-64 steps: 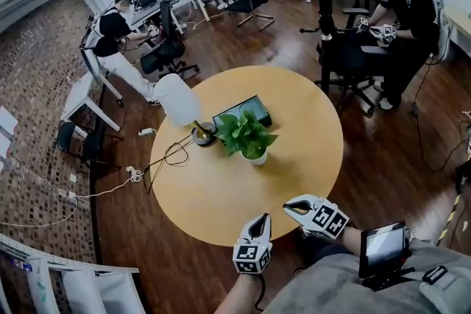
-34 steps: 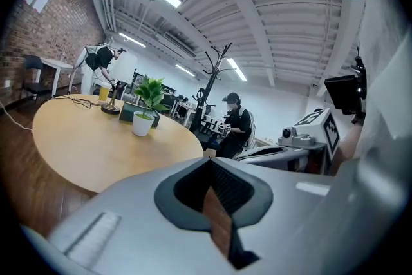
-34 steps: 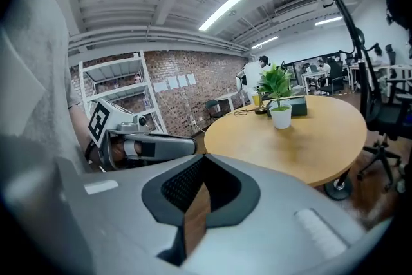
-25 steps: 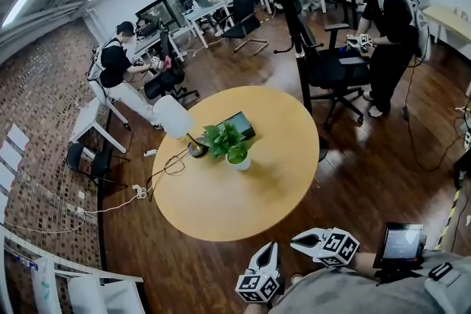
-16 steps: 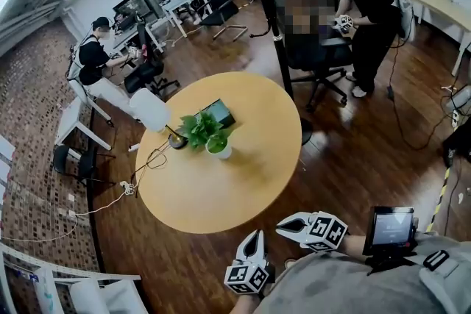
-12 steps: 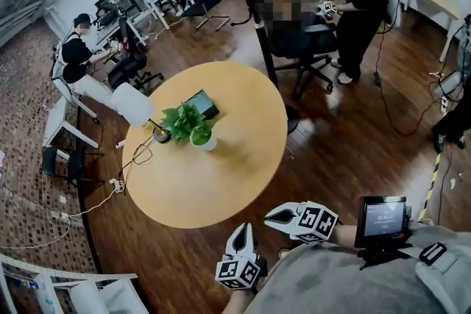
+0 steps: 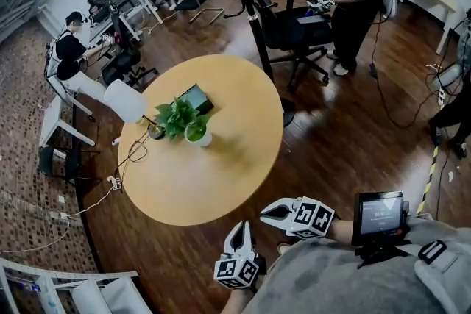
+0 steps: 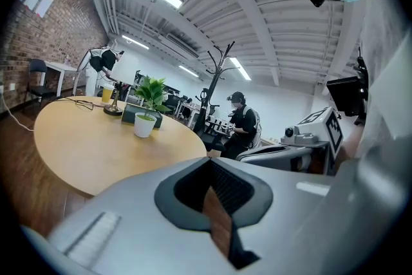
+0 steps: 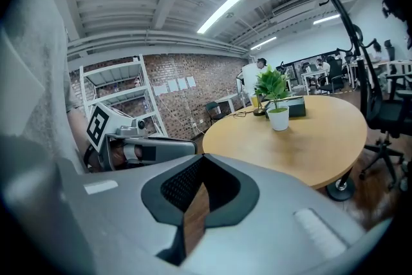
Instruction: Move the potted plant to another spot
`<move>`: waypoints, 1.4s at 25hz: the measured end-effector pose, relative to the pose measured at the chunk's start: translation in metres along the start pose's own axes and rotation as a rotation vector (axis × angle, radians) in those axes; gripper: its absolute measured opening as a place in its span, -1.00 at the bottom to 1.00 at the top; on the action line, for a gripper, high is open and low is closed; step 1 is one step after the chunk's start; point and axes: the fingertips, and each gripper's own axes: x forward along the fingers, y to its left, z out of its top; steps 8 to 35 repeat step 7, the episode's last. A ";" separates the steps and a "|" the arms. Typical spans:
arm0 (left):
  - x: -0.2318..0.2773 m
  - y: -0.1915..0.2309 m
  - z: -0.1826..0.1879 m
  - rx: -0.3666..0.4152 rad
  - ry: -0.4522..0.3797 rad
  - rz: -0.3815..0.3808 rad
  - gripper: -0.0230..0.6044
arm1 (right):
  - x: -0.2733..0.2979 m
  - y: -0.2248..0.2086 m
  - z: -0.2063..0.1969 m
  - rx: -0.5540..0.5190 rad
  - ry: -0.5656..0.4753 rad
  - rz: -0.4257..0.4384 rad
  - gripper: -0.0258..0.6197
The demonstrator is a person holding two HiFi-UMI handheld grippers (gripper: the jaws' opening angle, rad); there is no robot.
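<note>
A green leafy plant in a small white pot [image 7: 197, 134] [image 8: 144, 123] [image 9: 278, 118] stands on the far left part of the round wooden table [image 7: 221, 173]. Both grippers hang off the table's near edge, well short of the pot. The left gripper [image 7: 239, 233] [image 8: 212, 199] is shut with nothing in it. The right gripper [image 7: 265, 214] [image 9: 196, 206] is also shut and empty, just right of the left one.
Beside the pot sit a dark box [image 7: 193, 96] and a lamp with a white shade [image 7: 124, 101], its cable trailing off the table. A black coat stand [image 7: 250, 18] and an office chair [image 7: 298, 29] are behind the table. People work at desks around the room.
The view has swung, so the table and plant now sit further left and higher in the head view. Both grippers have kept still, shut, below the table's near edge.
</note>
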 end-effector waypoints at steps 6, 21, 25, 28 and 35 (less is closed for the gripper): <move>-0.015 0.002 0.001 0.012 -0.010 0.004 -0.91 | 0.005 0.012 -0.001 -0.005 -0.009 -0.005 -0.92; -0.018 0.003 0.002 0.015 -0.014 0.006 -0.91 | 0.006 0.014 -0.001 -0.007 -0.012 -0.006 -0.92; -0.018 0.003 0.002 0.015 -0.014 0.006 -0.91 | 0.006 0.014 -0.001 -0.007 -0.012 -0.006 -0.92; -0.018 0.003 0.002 0.015 -0.014 0.006 -0.91 | 0.006 0.014 -0.001 -0.007 -0.012 -0.006 -0.92; -0.018 0.003 0.002 0.015 -0.014 0.006 -0.91 | 0.006 0.014 -0.001 -0.007 -0.012 -0.006 -0.92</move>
